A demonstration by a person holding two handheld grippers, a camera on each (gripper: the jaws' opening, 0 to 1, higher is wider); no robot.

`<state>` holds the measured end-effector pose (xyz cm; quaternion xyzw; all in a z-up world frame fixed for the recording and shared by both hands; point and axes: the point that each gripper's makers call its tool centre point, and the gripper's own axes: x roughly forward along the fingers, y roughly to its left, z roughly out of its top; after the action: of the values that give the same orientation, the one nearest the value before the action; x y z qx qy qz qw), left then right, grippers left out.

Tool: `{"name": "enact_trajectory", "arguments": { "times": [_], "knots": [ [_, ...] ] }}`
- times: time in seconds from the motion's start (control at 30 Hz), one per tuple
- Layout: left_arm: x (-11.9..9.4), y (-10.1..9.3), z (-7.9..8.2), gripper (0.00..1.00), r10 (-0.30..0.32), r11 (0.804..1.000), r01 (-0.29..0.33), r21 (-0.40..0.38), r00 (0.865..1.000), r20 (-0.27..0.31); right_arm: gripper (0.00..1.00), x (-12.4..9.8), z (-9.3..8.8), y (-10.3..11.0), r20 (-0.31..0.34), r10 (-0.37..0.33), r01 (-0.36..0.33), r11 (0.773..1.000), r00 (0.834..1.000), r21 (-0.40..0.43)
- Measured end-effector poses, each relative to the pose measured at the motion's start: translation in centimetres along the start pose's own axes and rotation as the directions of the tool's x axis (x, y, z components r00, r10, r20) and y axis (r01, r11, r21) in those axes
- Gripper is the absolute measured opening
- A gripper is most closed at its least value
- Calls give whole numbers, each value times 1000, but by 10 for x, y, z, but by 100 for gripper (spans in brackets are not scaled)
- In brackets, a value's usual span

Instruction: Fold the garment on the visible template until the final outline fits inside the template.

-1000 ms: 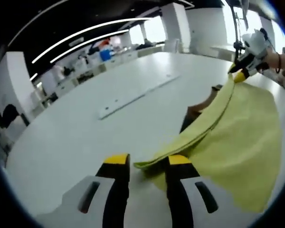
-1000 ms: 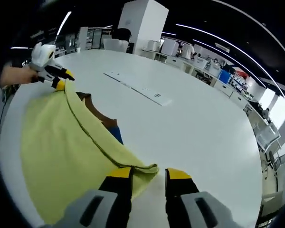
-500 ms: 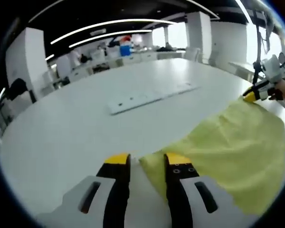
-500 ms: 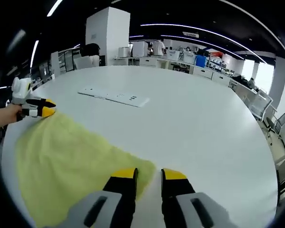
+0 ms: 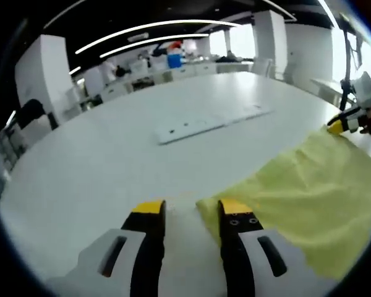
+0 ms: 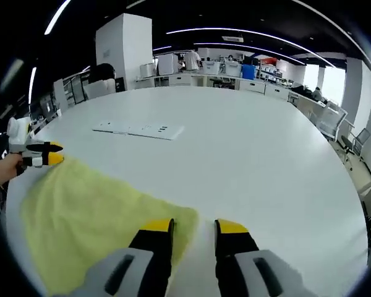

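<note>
White table (image 5: pixel 99 161) bears a plain yellow garment (image 5: pixel 309 198), no legible writing.

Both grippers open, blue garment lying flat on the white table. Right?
Not blue: the garment is yellow, as the right gripper view shows. It lies flat on the white table, and the right gripper and left gripper do stand open at its corners.

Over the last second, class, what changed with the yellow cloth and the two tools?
The yellow cloth was held up in a fold, showing brown and blue beneath; now it lies flat, covering them. Both tools, left and right, have come down at its corners. The white strip stayed put.
</note>
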<state>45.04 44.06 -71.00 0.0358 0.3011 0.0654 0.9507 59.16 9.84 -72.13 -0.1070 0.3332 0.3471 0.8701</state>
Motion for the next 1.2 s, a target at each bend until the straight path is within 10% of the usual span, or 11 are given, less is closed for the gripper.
{"name": "enact_trajectory", "arguments": {
  "times": [0.6,1.2],
  "knots": [
    [-52,-14,31,62,-77,996,73,49,994,81,62,-51,12,31,6,98,-99,995,995,18],
    [-102,-37,15,73,-185,981,179,75,980,76,65,-96,-8,64,1,187,-187,982,982,37]
  ]
}}
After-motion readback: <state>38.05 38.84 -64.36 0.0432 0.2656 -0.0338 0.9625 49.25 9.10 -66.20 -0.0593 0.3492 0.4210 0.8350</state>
